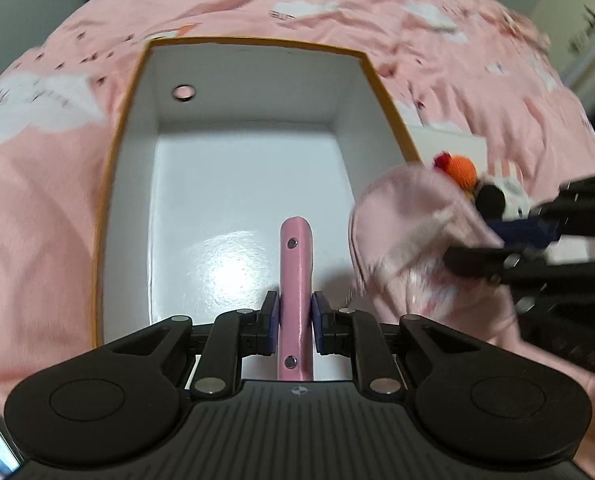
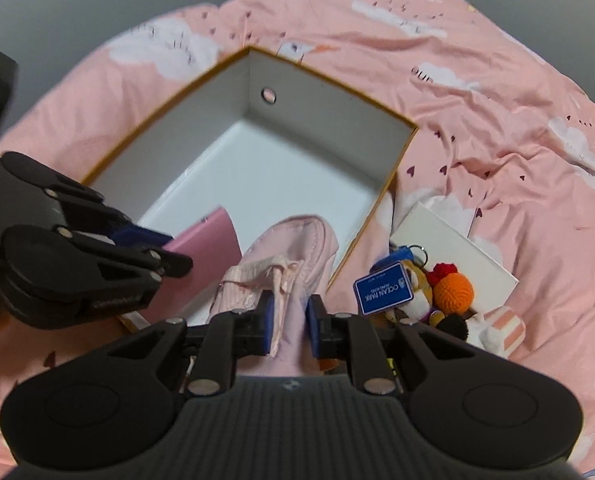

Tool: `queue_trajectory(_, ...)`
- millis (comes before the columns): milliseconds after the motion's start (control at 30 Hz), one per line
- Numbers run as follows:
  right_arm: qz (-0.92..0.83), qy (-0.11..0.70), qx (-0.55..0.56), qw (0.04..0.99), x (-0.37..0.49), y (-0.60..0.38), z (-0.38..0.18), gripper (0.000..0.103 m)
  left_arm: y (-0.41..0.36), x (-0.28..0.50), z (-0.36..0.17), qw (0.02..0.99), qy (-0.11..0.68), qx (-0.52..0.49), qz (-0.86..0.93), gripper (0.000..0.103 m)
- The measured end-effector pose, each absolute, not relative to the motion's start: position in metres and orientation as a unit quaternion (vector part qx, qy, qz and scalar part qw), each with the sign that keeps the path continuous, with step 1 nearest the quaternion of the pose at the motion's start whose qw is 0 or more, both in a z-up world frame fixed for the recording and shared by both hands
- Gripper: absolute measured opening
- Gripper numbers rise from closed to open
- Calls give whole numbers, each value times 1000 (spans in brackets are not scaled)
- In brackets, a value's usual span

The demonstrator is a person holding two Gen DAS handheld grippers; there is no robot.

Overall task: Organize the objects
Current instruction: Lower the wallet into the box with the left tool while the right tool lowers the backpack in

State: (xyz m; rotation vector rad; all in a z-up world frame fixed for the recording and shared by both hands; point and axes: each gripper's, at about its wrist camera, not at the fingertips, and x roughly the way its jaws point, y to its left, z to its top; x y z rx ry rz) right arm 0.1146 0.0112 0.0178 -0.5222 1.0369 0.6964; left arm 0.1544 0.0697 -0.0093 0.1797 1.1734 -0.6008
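Note:
An open white box with an orange rim [image 1: 257,42] lies on a pink bedspread. My left gripper [image 1: 295,312] is shut on a flat pink case [image 1: 295,264], held edge-up over the near end of the box floor. In the right wrist view the same case [image 2: 209,248] shows in the left gripper [image 2: 177,250] at the box's near corner. My right gripper [image 2: 289,320] is shut on a pale pink fabric item [image 2: 293,248] with a striped ribbon, hanging over the box's near edge. The left wrist view shows the right gripper [image 1: 473,240] and its fabric item [image 1: 397,220] just right of the box.
On the bedspread right of the box [image 2: 337,128] lie a blue tag keychain [image 2: 383,288], an orange crochet ball [image 2: 453,288], small plush toys, a striped plush [image 2: 501,328] and a flat white box [image 2: 449,248]. A round hole pierces the box's far wall.

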Motion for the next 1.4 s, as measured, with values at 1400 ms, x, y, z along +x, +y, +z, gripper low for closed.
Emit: queue_trajectory(1400, 336, 537, 49, 772, 127, -74, -6, 36, 43, 165, -43, 740, 608, 3, -290, 20)
